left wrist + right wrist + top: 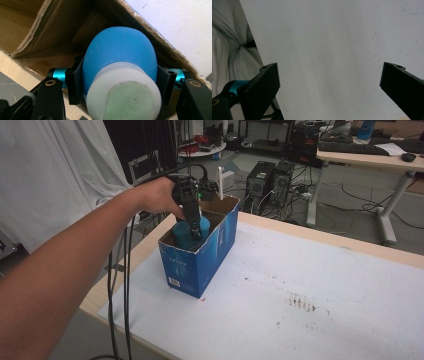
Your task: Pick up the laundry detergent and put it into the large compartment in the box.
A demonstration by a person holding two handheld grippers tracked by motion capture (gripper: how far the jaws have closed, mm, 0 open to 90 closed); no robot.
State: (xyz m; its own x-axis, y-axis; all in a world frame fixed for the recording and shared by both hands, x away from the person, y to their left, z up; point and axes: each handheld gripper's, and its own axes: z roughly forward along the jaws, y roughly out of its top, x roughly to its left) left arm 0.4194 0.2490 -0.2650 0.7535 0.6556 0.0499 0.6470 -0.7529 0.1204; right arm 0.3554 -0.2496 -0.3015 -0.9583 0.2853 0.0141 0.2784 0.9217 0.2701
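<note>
While the person's forearm [65,265] reaches in from the lower left of the high view, black cables [119,285] hang beside it past the table's near edge. Farther along, the hand [157,196] holds the left gripper [192,227] pointing down into an open blue cardboard box [200,260] that stands on the white sheet [300,290] covering the wooden table [145,245]. A blue bottle [186,234] sits inside the box at its nearer end, and the gripper's jaws go down over it. From the left gripper view, the left gripper [117,82] has its jaws pressed against both sides of the blue bottle [117,52], just above its white cap [125,97], whose pale green top faces the camera; the brown inner walls of the box [50,30] rise around it. A white stick [220,182] stands upright at the box's far end.

On the right gripper view, the right gripper [329,82] has its jaws spread wide with nothing between them, above the white sheet [332,45].

Beyond the table, computer towers [270,180] stand on the floor beside another desk [370,160].
</note>
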